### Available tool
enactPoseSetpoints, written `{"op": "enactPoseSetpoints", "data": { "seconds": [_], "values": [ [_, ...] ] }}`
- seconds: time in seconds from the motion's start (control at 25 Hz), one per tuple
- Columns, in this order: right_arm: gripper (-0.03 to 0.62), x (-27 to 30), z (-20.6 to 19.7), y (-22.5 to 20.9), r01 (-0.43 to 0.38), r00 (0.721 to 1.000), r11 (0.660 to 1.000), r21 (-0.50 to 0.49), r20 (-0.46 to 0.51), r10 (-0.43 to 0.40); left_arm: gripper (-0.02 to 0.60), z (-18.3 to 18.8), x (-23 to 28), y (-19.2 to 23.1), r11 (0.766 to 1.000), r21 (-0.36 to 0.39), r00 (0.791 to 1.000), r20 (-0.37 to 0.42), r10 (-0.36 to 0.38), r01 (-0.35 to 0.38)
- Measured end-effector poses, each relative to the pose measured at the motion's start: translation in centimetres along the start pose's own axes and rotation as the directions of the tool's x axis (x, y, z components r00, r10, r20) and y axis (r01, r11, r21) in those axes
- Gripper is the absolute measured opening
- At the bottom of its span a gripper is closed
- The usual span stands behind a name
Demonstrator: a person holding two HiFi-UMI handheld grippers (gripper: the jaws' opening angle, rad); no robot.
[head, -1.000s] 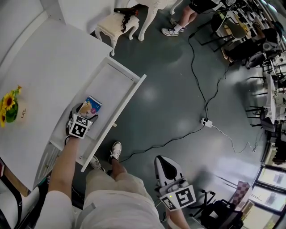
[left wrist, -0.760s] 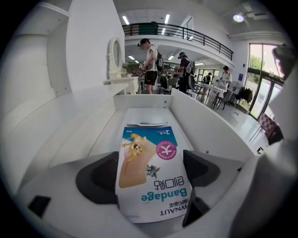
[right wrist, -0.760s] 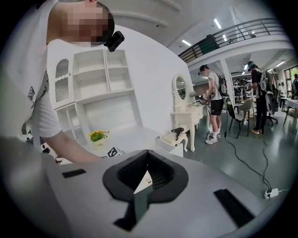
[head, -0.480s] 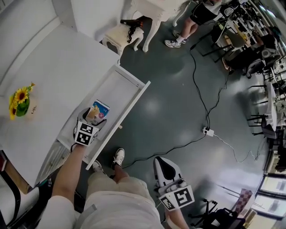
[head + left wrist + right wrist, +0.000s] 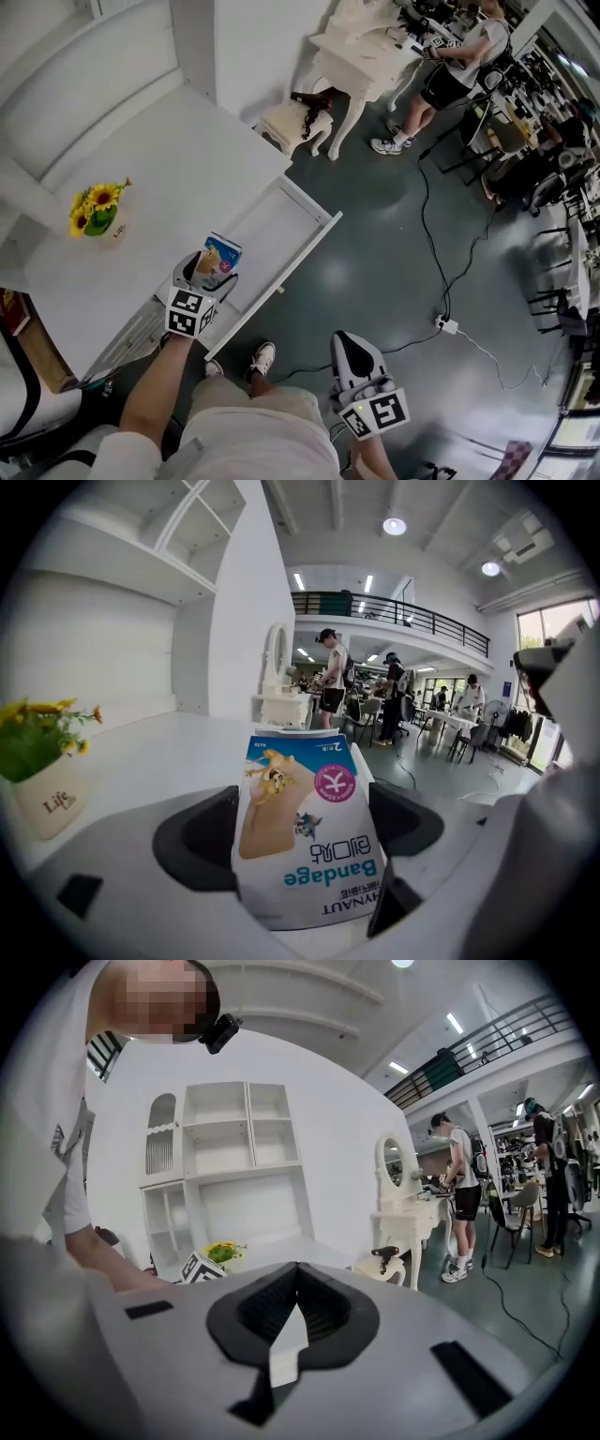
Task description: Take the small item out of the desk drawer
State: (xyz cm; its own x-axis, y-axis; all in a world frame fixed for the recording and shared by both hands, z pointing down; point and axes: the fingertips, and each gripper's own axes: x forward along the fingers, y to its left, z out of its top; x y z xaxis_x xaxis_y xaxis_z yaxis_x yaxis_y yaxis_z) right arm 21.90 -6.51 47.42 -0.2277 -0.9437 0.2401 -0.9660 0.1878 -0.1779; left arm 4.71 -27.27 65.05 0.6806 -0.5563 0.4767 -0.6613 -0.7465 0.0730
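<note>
A small bandage box (image 5: pixel 222 254), blue and white with a cartoon print, stands upright between the jaws of my left gripper (image 5: pixel 214 266). The gripper holds it in the air above the near end of the open white drawer (image 5: pixel 313 246). In the left gripper view the box (image 5: pixel 305 827) fills the gap of the left gripper (image 5: pixel 300 836), with both dark pads against its sides. My right gripper (image 5: pixel 346 341) hangs low over the dark floor beside the person's legs. Its jaws (image 5: pixel 292 1314) are shut with nothing between them.
The white desk (image 5: pixel 150 178) carries a sunflower pot (image 5: pixel 95 211), also in the left gripper view (image 5: pixel 42 785). A stool with a hair dryer (image 5: pixel 300 117), a white vanity (image 5: pixel 367 56) and a standing person (image 5: pixel 452 66) are beyond. A cable and power strip (image 5: pixel 448 325) lie on the floor.
My left gripper has risen out of the drawer with the bandage box in it. The right gripper has lifted slightly. The head view has swung to show more of the desk and room.
</note>
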Motion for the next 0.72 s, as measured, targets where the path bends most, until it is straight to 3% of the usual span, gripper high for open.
{"op": "enactPoseSetpoints", "data": {
  "seconds": [0.36, 0.72],
  "values": [
    [0.009, 0.7, 3.1, 2.2, -0.010, 0.998, 0.999, -0.036, 0.065, 0.012, 0.440, 6.0, -10.0, 3.9, 0.993, -0.053, 0.980, 0.162, 0.116, -0.109],
    [0.009, 1.8, 5.9, 4.7, -0.047, 0.990, 0.999, -0.005, 0.133, 0.047, 0.440, 10.8, -19.9, 6.5, 0.981, -0.073, 0.928, 0.319, 0.195, -0.181]
  ]
}}
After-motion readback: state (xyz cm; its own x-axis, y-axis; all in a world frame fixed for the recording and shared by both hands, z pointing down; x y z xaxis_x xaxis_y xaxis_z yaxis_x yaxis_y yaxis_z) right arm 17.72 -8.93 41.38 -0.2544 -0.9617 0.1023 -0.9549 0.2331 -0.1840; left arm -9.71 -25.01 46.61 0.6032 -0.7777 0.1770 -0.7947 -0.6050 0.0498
